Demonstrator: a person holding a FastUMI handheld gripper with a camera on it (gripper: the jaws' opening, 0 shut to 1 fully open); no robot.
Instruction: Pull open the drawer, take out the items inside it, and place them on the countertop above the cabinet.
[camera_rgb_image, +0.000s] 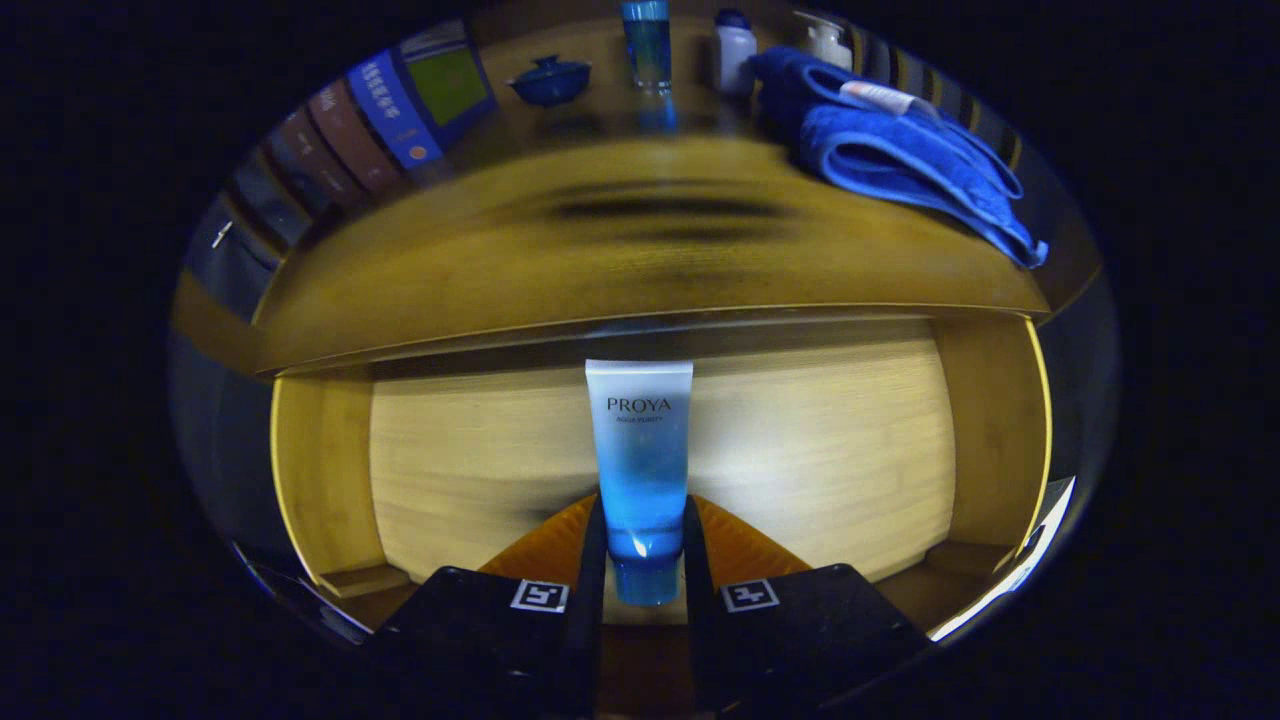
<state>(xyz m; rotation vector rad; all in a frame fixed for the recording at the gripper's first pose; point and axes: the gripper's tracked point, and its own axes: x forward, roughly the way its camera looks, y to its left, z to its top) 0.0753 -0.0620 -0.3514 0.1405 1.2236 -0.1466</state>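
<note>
- Wooden cabinet work surrounds us: we look down into an open drawer (450, 460) with a pale wood floor and yellowish side walls, and the countertop (640, 250) runs across just above it.
- We see the gripper (645, 545) at the near end of the drawer, its two fingers (592, 560) closed in on a blue and white tube (640, 450).
- Both fingers press against the tube's lower, cap end, one on each side, so the jaws are pinching it.
- We see the tube standing up from the fingers, its flat white end pointing toward the countertop's front edge, over the drawer floor.
- On the countertop beyond, we find a folded blue towel (890, 150) lying at the right, partly overhanging the edge.
- Further back we make out a dark blue lidded bowl (550, 80), a tall blue bottle (648, 45) and a small white bottle (735, 50) in a row.
- We also see some upright books (400, 110) leaning at the left end.
</note>
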